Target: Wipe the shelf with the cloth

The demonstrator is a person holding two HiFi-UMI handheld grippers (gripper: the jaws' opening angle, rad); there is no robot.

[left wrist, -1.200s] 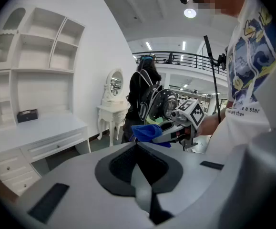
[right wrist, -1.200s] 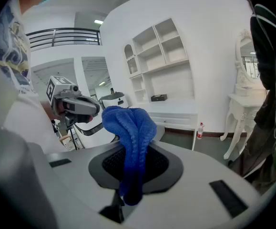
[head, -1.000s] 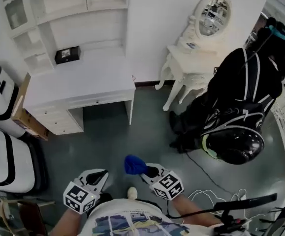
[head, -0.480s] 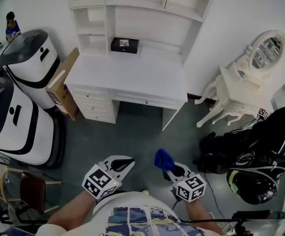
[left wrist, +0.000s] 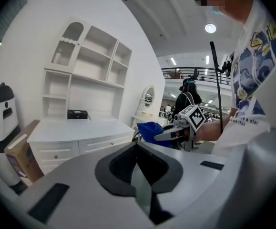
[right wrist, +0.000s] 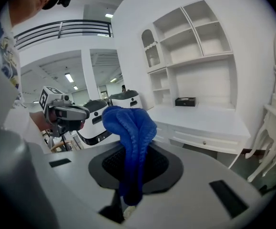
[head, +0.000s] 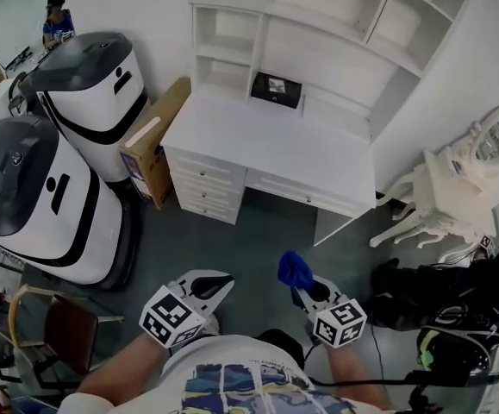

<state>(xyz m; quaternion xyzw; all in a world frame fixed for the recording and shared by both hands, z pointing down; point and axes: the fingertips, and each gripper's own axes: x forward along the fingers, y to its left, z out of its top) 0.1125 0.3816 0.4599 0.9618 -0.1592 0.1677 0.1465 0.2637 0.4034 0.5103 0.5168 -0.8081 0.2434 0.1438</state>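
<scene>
One cloth [right wrist: 128, 123] clamped in right tool [right wrist: 130, 175]; head view hides clamp.

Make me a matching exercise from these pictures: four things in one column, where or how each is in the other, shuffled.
1 blue cloth
2 black box
3 left tongs
4 cardboard box

A shut, empty
B on the floor beside the desk
C clamped in the right tongs
D on the desk top

Pairs: 1-C, 2-D, 3-A, 4-B
</scene>
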